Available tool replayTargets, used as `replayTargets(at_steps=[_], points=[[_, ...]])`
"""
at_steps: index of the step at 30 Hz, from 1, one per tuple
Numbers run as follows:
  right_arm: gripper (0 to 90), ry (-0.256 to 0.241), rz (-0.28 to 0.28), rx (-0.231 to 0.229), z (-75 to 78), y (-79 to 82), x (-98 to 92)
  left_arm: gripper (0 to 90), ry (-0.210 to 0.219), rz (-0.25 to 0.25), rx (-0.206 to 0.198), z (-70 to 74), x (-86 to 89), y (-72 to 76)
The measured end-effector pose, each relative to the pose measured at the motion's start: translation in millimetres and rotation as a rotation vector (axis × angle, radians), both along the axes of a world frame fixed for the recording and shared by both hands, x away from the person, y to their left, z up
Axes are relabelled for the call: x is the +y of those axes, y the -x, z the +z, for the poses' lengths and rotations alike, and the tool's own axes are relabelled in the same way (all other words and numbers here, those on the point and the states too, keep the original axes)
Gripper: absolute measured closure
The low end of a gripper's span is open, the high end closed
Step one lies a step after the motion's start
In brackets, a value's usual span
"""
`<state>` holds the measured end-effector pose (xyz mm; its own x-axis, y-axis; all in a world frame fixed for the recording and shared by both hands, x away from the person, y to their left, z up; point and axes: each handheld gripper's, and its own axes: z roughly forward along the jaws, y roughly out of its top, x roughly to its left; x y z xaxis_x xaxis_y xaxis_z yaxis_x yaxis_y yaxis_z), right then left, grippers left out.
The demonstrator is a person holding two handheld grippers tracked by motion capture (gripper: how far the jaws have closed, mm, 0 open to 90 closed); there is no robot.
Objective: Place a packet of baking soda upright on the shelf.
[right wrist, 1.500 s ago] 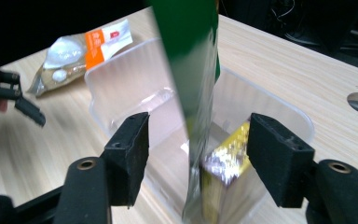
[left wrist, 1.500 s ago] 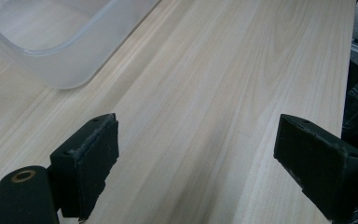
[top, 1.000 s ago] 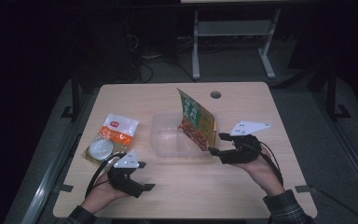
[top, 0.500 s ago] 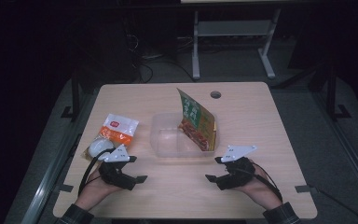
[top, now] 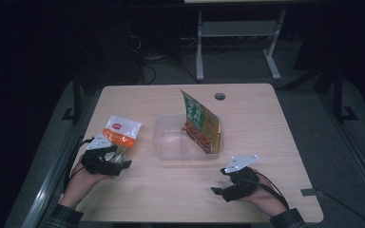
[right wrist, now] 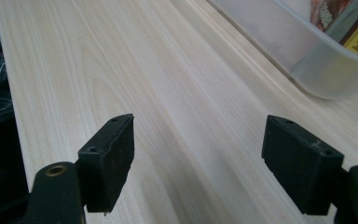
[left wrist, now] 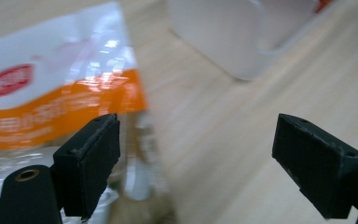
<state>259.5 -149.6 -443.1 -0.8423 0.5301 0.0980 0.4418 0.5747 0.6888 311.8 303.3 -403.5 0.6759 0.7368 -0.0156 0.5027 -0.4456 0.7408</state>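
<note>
Clearly the left tongs (top: 119, 160) are the nearer pair, spread wide and empty at the near end of the orange-and-white packet (top: 120, 133), which lies flat on the desk (top: 171, 190) at its left side, its long axis running away toward the far edge. Right of it sits the clear tub (top: 171, 145) with a green pouch (top: 198, 121) leaning inside, glossy and upright. Farther right, the right tongs (top: 218, 189) also gape empty, well apart from both.

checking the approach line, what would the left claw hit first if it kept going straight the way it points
Most likely the orange and white packet, lying just ahead of the open left claw toward one jaw; the clear container sits farther on. Depth is hard to judge.
</note>
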Motion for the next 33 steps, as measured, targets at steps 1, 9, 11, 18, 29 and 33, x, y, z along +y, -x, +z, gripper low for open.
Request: replayTargets(at_steps=[1,9,11,18,29,33], points=[[24.0,0.004,-0.001,0.002,-0.6,0.1,1.2,14.7,0.000,0.014,-0.005,1.0,2.8,-2.4],[23.4,0.012,0.008,-0.008,-0.8,1.6,5.4,14.5,0.013,0.174,-0.040,7.1,28.1,-31.4],[23.2,0.012,0.008,-0.011,-1.0,1.5,5.7,14.5,0.003,0.193,-0.029,4.6,33.6,-40.8],[22.9,0.008,0.015,-0.008,-1.7,0.9,5.9,14.2,0.019,0.248,0.033,-10.6,55.5,-69.8],[23.0,0.006,0.032,-0.013,-1.7,2.1,7.5,19.5,0.036,0.251,0.171,-37.7,68.6,-88.6],[23.0,0.001,0.030,-0.016,-0.6,2.2,6.9,21.8,0.063,0.243,0.218,-46.1,73.7,-90.3]])
